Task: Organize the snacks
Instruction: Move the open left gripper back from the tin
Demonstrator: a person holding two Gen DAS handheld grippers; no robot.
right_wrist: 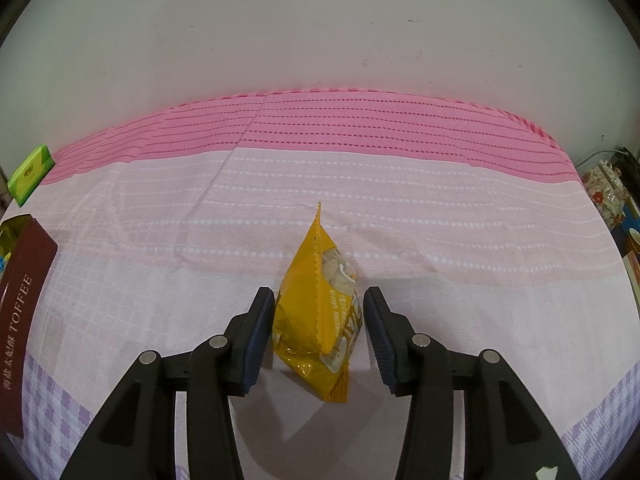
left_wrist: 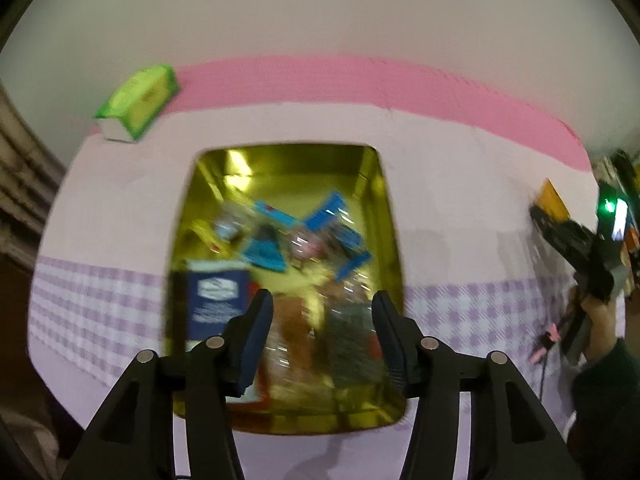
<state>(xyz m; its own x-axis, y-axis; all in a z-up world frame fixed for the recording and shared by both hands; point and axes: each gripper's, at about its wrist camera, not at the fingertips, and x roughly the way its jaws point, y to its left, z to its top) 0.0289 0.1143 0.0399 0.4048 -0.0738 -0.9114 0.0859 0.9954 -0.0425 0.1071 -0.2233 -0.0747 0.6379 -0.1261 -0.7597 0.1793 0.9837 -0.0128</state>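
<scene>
Both grippers, left gripper (left_wrist: 322, 336) and right gripper (right_wrist: 319, 332), have black angular arms, round silver pivot pins, and ribbed dark-blue pads (right_wrist: 256, 336); a dark sleeve (left_wrist: 608, 376) behind the right.

The gold tray (left_wrist: 372, 184) inside the box shone like mirror-bright foil or metal, glossy and smooth. The snack packets (left_wrist: 316, 224) in it looked like shiny plastic film, though blurred. The yellow pouch (right_wrist: 316, 308) was glossy crinkled plastic with a serrated seam. The cloth (right_wrist: 400, 208) covering the bench was matt woven fabric with a dotted, ribbed texture. The maroon box wall (right_wrist: 24, 320) looked like smooth satin card. The hand-held gripper fingers (right_wrist: 256, 332) were matt black plastic with ribbed pads.
</scene>
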